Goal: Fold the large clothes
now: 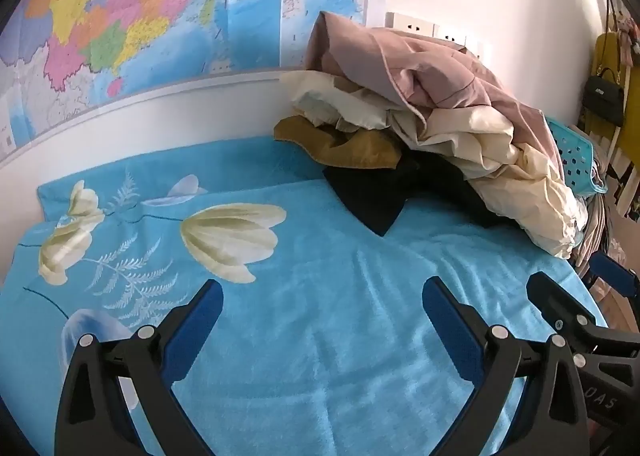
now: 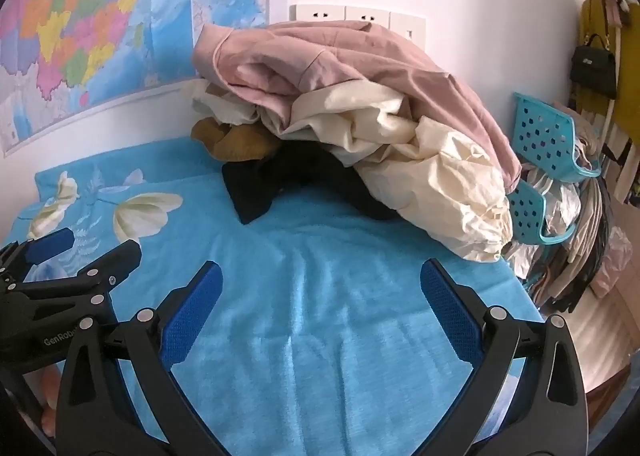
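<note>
Jaws apart, the left gripper (image 1: 322,304) (marked "GenRob", rest cut off) and right gripper (image 2: 320,288) hover empty over a blue bed (image 2: 320,336); heaped clothes (image 2: 360,115) lie far right.

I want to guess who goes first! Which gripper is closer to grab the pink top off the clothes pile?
Probably the right gripper: open, and the pink garment sits nearly straight ahead. For the left gripper, also open, it lies off to the right.
</note>
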`<move>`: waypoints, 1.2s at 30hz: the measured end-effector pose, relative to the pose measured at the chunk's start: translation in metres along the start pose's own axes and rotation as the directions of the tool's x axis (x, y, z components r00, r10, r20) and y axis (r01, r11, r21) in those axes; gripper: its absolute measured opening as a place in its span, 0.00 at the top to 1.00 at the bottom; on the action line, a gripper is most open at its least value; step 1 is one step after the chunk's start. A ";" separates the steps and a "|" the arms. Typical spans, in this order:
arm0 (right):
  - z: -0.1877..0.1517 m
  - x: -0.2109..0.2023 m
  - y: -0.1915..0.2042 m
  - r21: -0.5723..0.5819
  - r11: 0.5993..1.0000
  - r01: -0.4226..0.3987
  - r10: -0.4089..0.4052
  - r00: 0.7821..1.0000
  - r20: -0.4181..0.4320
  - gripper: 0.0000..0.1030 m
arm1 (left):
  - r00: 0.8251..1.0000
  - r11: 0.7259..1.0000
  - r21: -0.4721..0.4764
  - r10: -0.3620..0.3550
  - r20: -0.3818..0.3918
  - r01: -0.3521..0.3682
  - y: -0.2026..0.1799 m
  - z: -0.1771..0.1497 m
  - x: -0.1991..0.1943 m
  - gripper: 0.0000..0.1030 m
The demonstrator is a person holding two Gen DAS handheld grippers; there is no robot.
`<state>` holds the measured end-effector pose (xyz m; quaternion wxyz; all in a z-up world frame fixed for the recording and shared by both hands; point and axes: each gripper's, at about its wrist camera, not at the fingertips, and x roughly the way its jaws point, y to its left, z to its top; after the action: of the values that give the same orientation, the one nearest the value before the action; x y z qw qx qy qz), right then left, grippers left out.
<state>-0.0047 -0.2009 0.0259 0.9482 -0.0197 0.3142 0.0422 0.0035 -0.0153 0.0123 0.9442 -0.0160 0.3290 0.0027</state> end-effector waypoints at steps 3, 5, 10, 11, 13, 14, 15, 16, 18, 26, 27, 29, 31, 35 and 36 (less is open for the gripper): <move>0.000 -0.002 -0.004 0.010 1.000 0.003 -0.003 1.000 0.010 0.05 | 1.000 1.000 0.016 0.002 0.016 -0.003 -0.003 0.002 -0.003 0.06; 0.001 -0.003 -0.006 0.017 1.000 0.001 -0.001 1.000 0.012 0.05 | 1.000 1.000 0.020 0.001 0.024 -0.001 -0.005 0.003 -0.004 0.06; 0.002 -0.006 -0.010 0.025 1.000 0.008 -0.009 1.000 0.027 0.05 | 0.999 1.000 0.025 0.008 0.042 -0.010 -0.006 0.004 -0.007 0.06; 0.003 -0.006 -0.010 0.028 1.000 0.008 -0.009 0.999 0.031 0.05 | 0.999 1.000 0.025 0.008 0.044 -0.009 -0.006 0.004 -0.007 0.06; 0.003 -0.007 -0.012 0.032 0.999 0.007 -0.009 0.999 0.035 0.05 | 0.999 1.000 0.024 0.007 0.046 -0.008 -0.006 0.004 -0.007 0.06; 0.003 -0.007 -0.012 0.033 0.999 0.009 -0.010 0.999 0.036 0.05 | 0.999 1.000 0.025 0.007 0.046 -0.009 -0.006 0.004 -0.008 0.06; 0.003 -0.007 -0.012 0.031 0.999 0.009 -0.010 0.999 0.036 0.05 | 0.999 1.000 0.025 0.008 0.048 -0.010 -0.006 0.004 -0.008 0.06; 0.002 -0.008 -0.012 0.032 0.999 0.012 -0.013 0.999 0.036 0.05 | 0.999 1.000 0.025 0.007 0.049 -0.008 -0.006 0.004 -0.008 0.06; 0.002 -0.008 -0.013 0.035 0.999 0.011 -0.013 0.999 0.040 0.05 | 0.999 1.000 0.025 0.006 0.051 -0.007 -0.005 0.004 -0.009 0.06; 0.004 -0.012 -0.016 0.040 0.999 0.016 -0.019 0.998 0.058 0.05 | 0.999 1.000 0.024 -0.002 0.049 0.000 -0.007 0.007 -0.009 0.06; 0.004 -0.013 -0.015 0.039 0.999 0.017 -0.019 0.998 0.059 0.05 | 0.999 1.000 0.024 -0.003 0.049 0.002 -0.007 0.008 -0.009 0.06; 0.005 -0.013 -0.015 0.039 0.999 0.018 -0.020 0.998 0.059 0.05 | 0.998 1.000 0.028 -0.001 0.056 -0.001 -0.009 0.009 -0.010 0.06; 0.005 -0.013 -0.015 0.039 0.999 0.017 -0.019 0.998 0.059 0.05 | 0.998 1.000 0.028 -0.008 0.058 0.006 -0.010 0.010 -0.011 0.06; 0.007 -0.013 -0.015 0.037 0.999 0.018 -0.020 0.998 0.064 0.05 | 0.998 1.000 0.026 -0.009 0.063 0.007 -0.011 0.012 -0.012 0.06; 0.007 -0.013 -0.015 0.036 0.999 0.020 -0.023 0.998 0.063 0.05 | 0.998 1.000 0.026 -0.009 0.065 0.008 -0.011 0.012 -0.012 0.06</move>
<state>-0.0098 -0.2161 0.0395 0.9583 -0.0051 0.2844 0.0271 0.0013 -0.0260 0.0292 0.9545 -0.0052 0.2980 -0.0050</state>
